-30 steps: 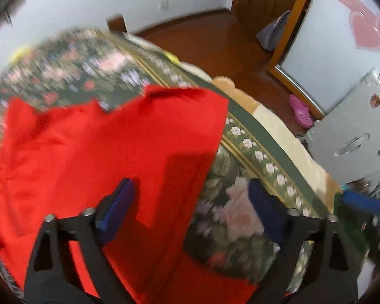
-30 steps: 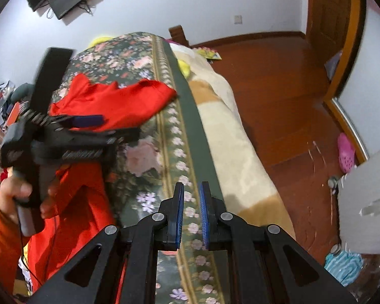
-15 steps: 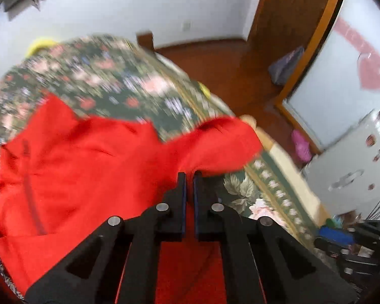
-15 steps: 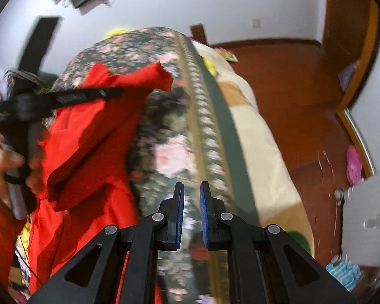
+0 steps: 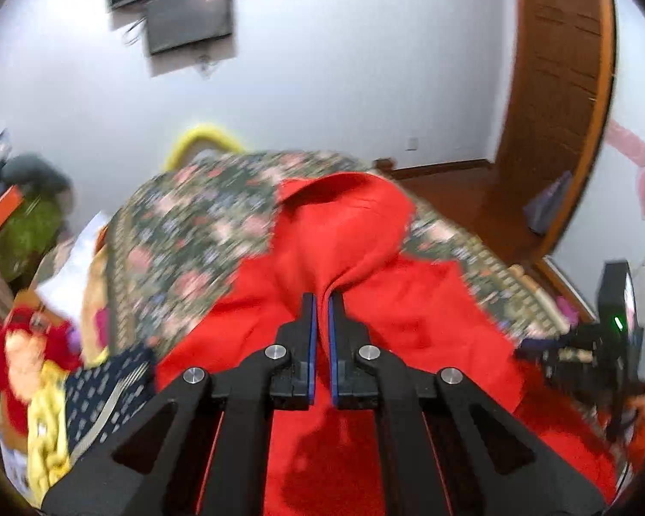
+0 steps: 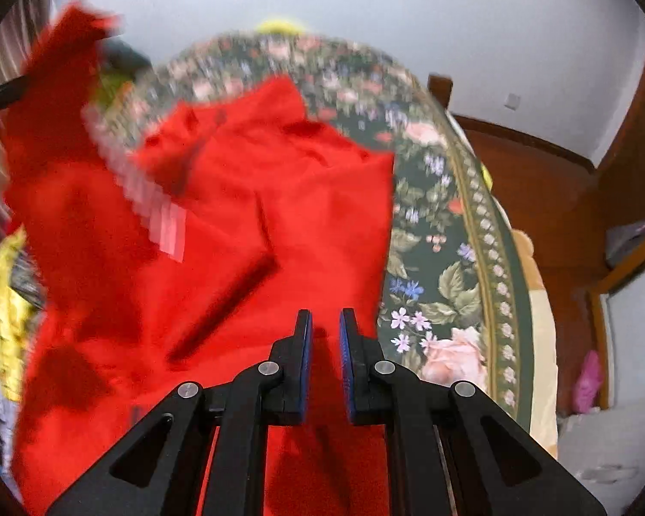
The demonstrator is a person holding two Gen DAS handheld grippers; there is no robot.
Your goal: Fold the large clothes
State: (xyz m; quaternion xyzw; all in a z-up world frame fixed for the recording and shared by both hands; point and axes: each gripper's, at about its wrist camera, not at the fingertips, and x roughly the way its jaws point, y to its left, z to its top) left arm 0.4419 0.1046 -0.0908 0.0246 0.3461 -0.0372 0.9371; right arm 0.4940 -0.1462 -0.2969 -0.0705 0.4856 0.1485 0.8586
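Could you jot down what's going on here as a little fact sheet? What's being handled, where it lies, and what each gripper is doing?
item: red garment
lies on: floral bedspread, partly lifted
left gripper: shut on a fold of the red garment, holding it raised
right gripper: shut, holding nothing, over the garment's near part
beside the bed: wooden floor
on the wall: dark screen
picture: blurred

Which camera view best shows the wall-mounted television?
The left wrist view: the wall-mounted television appears nearly whole, high on the white wall beyond the bed. The right wrist view catches only a blurred sliver of it at the top edge.
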